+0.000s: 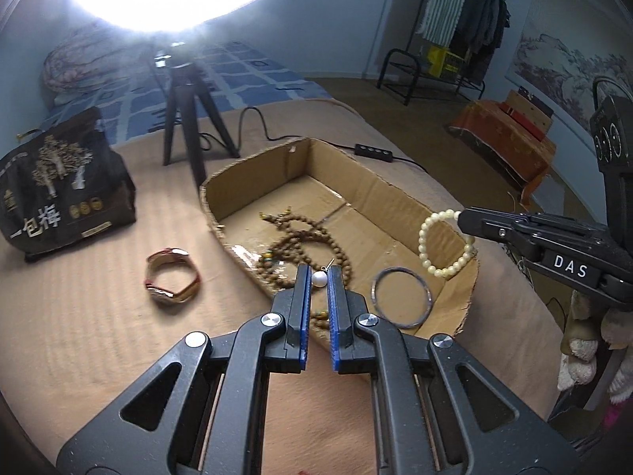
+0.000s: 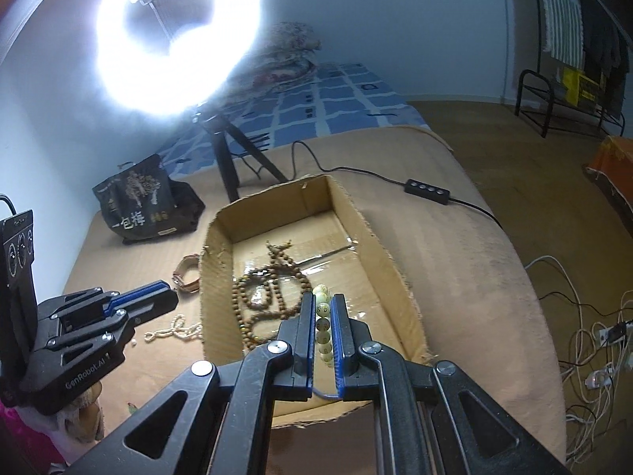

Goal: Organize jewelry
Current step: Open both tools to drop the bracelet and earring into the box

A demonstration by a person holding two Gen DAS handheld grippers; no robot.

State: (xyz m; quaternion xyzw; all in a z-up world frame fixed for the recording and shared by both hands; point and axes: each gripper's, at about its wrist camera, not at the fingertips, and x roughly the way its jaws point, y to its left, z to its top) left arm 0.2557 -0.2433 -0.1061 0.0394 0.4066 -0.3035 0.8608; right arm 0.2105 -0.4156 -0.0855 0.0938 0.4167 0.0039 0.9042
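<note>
With both loads poised over the cardboard box, the left gripper pinches a pearl earring, the right gripper a pale bead bracelet. Best approach: drop low w/ each gripper, release onto bare floor beyond the brown bead necklace, w/o tangling.

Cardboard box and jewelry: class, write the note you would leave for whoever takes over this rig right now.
Left tongs: shut on a white pearl piece, above the near rim of the cardboard box.
Right tongs: shut on the pale bead bracelet, over the box.
Done: brown bead necklace and metal bangle lie in the box.
Left: drop both held pieces in; the watch and the pale chain are still on the blanket.
</note>
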